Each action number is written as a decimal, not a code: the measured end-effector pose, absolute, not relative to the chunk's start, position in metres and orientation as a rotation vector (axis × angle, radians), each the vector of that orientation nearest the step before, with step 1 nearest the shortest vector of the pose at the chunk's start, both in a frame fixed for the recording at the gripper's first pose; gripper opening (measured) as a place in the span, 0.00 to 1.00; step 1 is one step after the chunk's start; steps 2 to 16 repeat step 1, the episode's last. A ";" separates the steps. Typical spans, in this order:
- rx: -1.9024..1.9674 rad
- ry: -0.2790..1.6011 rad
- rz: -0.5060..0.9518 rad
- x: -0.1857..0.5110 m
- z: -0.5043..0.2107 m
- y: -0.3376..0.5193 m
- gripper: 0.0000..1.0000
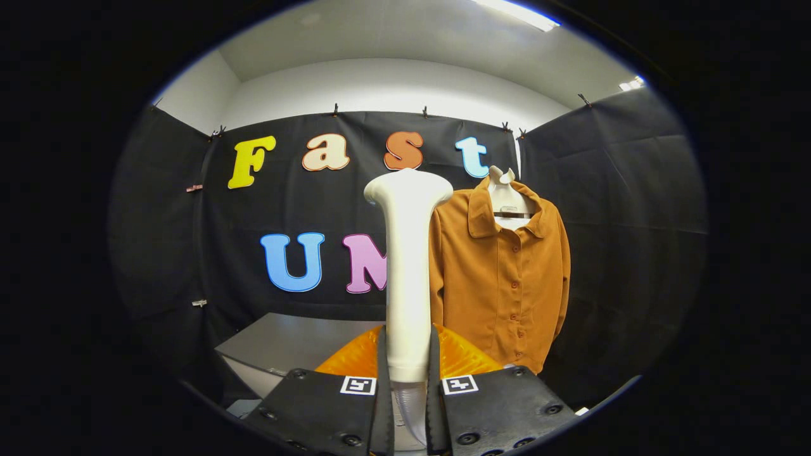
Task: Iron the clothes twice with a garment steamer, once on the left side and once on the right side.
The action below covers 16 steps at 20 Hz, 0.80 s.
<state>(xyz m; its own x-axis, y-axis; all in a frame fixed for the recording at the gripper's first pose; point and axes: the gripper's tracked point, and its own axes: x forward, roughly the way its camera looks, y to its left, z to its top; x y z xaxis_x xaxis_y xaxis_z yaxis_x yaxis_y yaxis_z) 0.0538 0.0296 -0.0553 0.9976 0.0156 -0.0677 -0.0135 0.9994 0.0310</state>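
Between jaws: steamer (407,266) clamped upright; shirt (500,278) hanging beyond.

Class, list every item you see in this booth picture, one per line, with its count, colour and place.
Garment steamer: one, cream-white, upright between the tool's fingers, its head raised beside the shirt.
Shirt: one, orange-brown, buttoned, hanging on a hanger just beyond and to the right of the steamer.
Hanger: one, white, inside the shirt's collar.
Table: one, grey, low behind the fingers, left of the steamer.
Orange object: one, glossy, directly behind the fingers; what it is cannot be told.
Tool: one, shut on the steamer's handle.
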 end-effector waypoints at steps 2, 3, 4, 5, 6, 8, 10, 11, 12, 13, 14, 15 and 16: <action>0.030 0.070 0.015 0.055 -0.056 0.031 0.23; 0.030 0.070 0.015 0.055 -0.056 0.031 0.23; 0.030 0.070 0.015 0.055 -0.056 0.031 0.23; 0.030 0.070 0.015 0.055 -0.056 0.031 0.23; 0.030 0.070 0.015 0.055 -0.056 0.031 0.23; 0.030 0.070 0.015 0.055 -0.056 0.031 0.23; 0.030 0.070 0.015 0.055 -0.056 0.031 0.23; 0.030 0.070 0.015 0.055 -0.056 0.031 0.23; 0.030 0.070 0.015 0.055 -0.056 0.031 0.23; 0.030 0.070 0.015 0.055 -0.056 0.031 0.23; 0.030 0.070 0.015 0.055 -0.056 0.031 0.23; 0.030 0.070 0.015 0.055 -0.056 0.031 0.23; 0.030 0.070 0.015 0.055 -0.056 0.031 0.23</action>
